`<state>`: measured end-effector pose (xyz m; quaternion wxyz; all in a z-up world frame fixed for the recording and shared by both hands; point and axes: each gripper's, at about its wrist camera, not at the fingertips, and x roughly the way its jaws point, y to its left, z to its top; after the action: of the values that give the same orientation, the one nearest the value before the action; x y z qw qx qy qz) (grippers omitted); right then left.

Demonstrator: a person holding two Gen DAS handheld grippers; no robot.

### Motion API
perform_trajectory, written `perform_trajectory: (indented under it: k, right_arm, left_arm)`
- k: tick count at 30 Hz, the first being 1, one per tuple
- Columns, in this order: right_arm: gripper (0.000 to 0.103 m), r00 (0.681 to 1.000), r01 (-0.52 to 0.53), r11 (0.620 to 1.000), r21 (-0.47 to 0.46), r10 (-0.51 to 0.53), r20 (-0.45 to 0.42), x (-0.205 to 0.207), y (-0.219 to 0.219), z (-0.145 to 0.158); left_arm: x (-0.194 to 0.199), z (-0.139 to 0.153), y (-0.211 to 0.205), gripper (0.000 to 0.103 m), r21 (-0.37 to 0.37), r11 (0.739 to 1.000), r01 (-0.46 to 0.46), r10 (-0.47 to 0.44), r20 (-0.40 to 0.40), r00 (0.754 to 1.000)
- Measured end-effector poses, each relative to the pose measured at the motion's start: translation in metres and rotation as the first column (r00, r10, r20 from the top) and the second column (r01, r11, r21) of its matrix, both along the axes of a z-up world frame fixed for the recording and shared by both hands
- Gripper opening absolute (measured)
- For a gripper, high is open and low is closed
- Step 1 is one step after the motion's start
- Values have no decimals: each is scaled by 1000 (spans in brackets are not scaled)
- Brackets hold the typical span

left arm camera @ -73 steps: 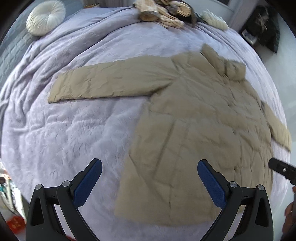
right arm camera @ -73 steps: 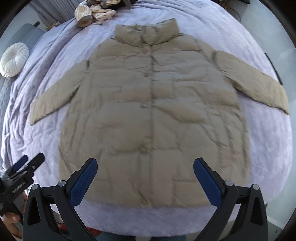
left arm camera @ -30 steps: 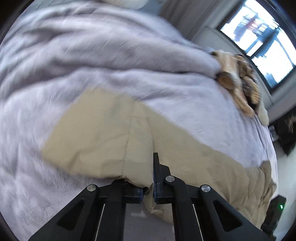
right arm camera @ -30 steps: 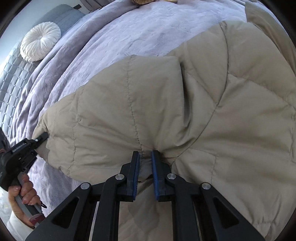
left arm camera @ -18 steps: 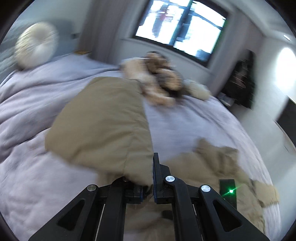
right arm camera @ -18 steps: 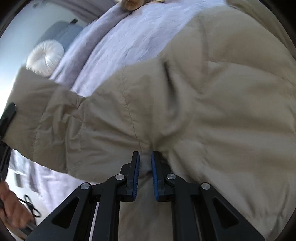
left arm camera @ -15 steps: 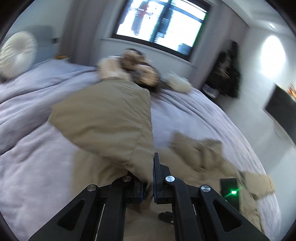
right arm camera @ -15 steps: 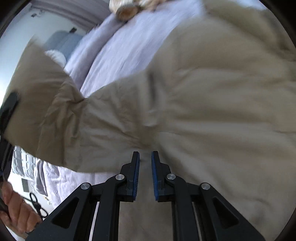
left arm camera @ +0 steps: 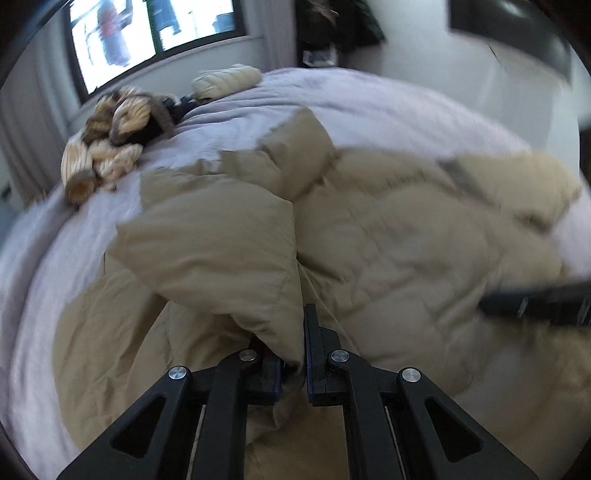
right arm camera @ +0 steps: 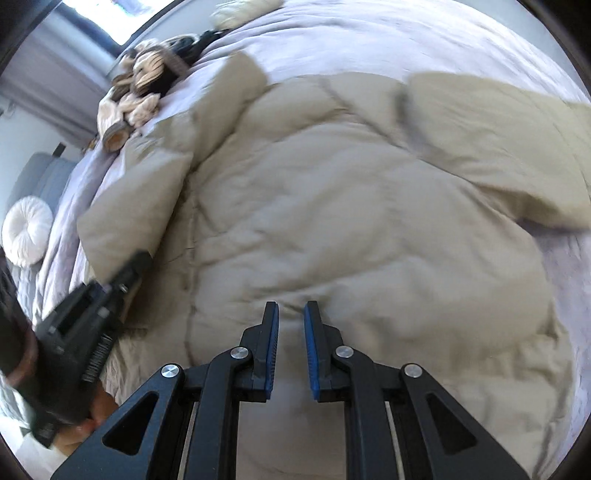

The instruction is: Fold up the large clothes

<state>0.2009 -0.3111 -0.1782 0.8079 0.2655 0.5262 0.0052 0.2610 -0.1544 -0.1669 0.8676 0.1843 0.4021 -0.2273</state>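
A large tan puffer jacket point(left arm camera: 406, 236) lies spread on a lilac bed point(left arm camera: 424, 107). My left gripper point(left arm camera: 293, 354) is shut on the cuff of its left sleeve point(left arm camera: 218, 254), holding the sleeve over the jacket's body. The jacket fills the right wrist view point(right arm camera: 351, 229). My right gripper point(right arm camera: 290, 347) hovers over the jacket's lower part, jaws slightly apart with nothing between them. The left gripper shows at the left of the right wrist view point(right arm camera: 129, 273); the right gripper shows as a dark blur at the right of the left wrist view point(left arm camera: 535, 302).
A heap of cream and brown knitwear point(left arm camera: 114, 136) lies near the far edge of the bed, below a window point(left arm camera: 155, 29). A round white cushion point(right arm camera: 26, 229) sits by the grey headboard. A dark screen point(left arm camera: 517, 29) hangs on the wall.
My left gripper has carried the sleeve cuff across onto the jacket's body. My right gripper has let go of the jacket fabric and its jaws have parted slightly.
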Motion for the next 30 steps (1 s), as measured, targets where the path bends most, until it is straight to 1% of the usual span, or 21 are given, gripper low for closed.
perform_trajectory:
  k: [1,5,6,7,8,9,10,11,13,15,18,19,21,22,24,25,26,27,28,29,30]
  right_arm:
    - [16,1000,10,1000,19,-10,2,0,-8,2]
    - [16,999,28,997,70,-29,14,5,-33,2]
    - [16,999,27,997,79,-29,19,7,-34,1]
    - [16,999,26,996,89,-28,24,7,-37,1]
    - [17,999,26,995,99,-29,30,8,-40,1]
    - [19,999,26,994,108,-30,33,9,-42,2]
    - [29,999,32,992,119,-36,37,14,-43,3]
    - [48,998,34,991,129,-40,45,13,-48,4]
    - [67,997,46,988,150,-55,59,13,-52,7]
    - [68,995,51,980,192,-65,69,16,-53,9]
    - [75,995,46,964,261,-67,70,24,-52,8]
    - [75,995,37,961,274,-60,75,28,-50,8]
    - [75,996,12,958,286,-38,84,37,-44,8]
    - [75,996,-7,954,301,-20,87,43,-40,7]
    - [75,997,-34,942,333,9,74,57,-30,-2]
    - [75,998,-35,942,333,17,58,68,-23,-9]
    - [75,998,-45,943,331,28,54,77,-19,-12]
    - [75,998,-53,945,323,36,56,84,-16,-15]
    - [75,997,-58,949,310,42,59,96,-12,-17]
    - [75,997,-61,950,308,45,58,103,-9,-19]
    - [71,997,-63,949,308,50,51,107,-8,-20]
  left_arm:
    - [-7,-1,-7,9,44,999,28,-28,15,999]
    - [-26,-2,-13,9,88,990,109,-112,31,993]
    - [-27,-2,-11,27,89,989,118,-121,29,992]
    - [-28,1,-9,65,69,988,141,-143,17,990]
    - [-32,5,-7,77,47,988,148,-149,31,988]
    - [-36,11,-7,79,25,988,155,-156,70,985]
    - [-43,18,-7,79,11,983,183,-183,92,979]
    - [-47,22,-9,79,12,979,206,-206,89,975]
    - [-57,31,-6,79,12,977,215,-215,103,971]
    - [-61,39,7,79,-10,981,192,-190,105,976]
    - [-39,48,48,79,-26,999,48,-45,110,993]
    - [-27,49,64,79,-20,1000,-24,26,116,993]
    - [-8,47,92,79,-3,988,-154,154,125,980]
    - [9,43,116,79,13,964,-266,262,126,957]
    - [31,34,146,79,30,920,-390,384,121,916]
    - [43,25,168,79,49,883,-467,459,113,881]
    - [50,17,181,79,66,858,-510,503,100,859]
    - [56,9,190,79,78,841,-535,530,82,844]
    - [62,-2,205,79,91,816,-571,569,42,821]
    - [65,-11,213,79,89,802,-590,591,14,806]
    - [66,-18,220,79,82,790,-607,610,-10,793]
